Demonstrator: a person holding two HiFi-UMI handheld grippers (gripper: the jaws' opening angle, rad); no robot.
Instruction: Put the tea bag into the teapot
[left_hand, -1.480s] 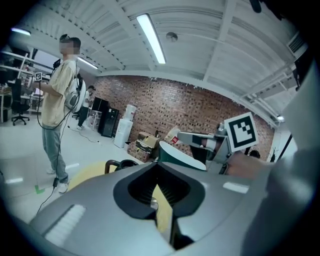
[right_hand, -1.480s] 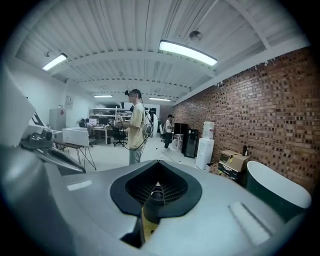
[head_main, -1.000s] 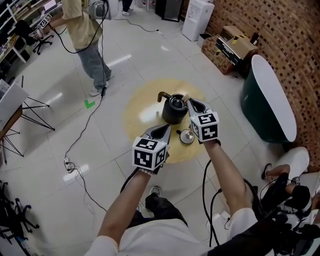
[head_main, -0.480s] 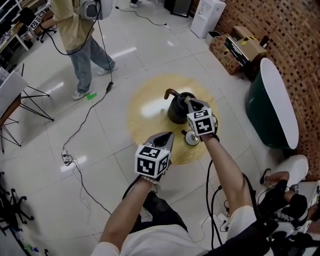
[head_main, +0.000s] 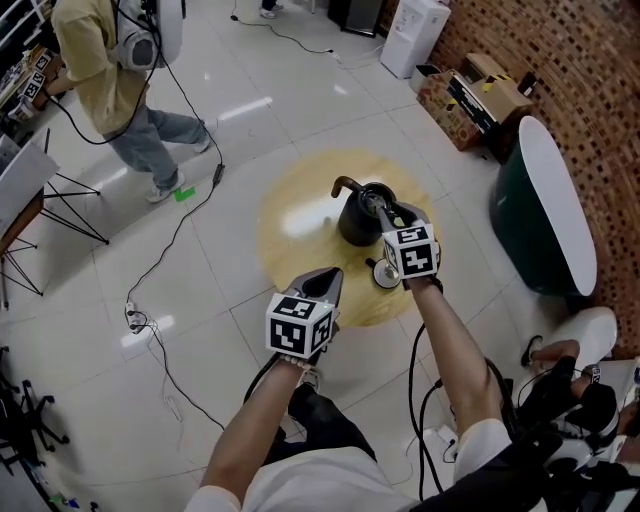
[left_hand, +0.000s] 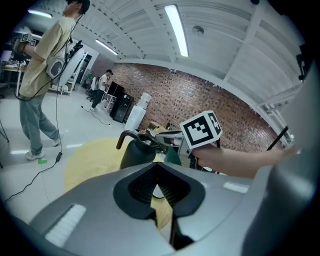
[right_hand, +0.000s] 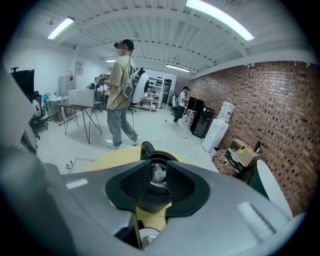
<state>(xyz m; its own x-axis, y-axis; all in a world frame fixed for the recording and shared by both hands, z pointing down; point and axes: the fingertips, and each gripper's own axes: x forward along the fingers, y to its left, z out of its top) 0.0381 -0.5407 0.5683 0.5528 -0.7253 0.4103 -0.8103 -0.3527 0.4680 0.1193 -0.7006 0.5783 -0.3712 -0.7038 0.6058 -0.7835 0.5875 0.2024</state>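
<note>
While the right gripper (right_hand: 160, 164) hangs directly over the open mouth of the teapot (head_main: 355, 222), its jaws stand narrow, pinched on the tea bag (right_hand: 158, 173). The bag shows as a small pale scrap between the jaw tips, just above the pot's round rim; whether its lower end already dips inside the pot cannot be told. Seen through the right gripper view, the dark pot sits straight below the jaws with its curved handle on the far side.

Just beside the pot, on the person's near side, the pot's lid (head_main: 384, 273) lies on the table (head_main: 290, 215), a round yellow top. The lid is off the pot and apart from it.

Closer to the person, the left gripper (left_hand: 157, 165) is held above the near part of the table, pointing toward the pot and lid. Its jaws are closed tip to tip with nothing between them.

Beyond the table, a person in a yellow shirt (head_main: 100, 80) stands on the pale tiled floor, well apart, with cables trailing across the tiles. A brick wall (head_main: 590, 90) runs along the right side, with cardboard boxes (head_main: 470, 95) at its foot.
</note>
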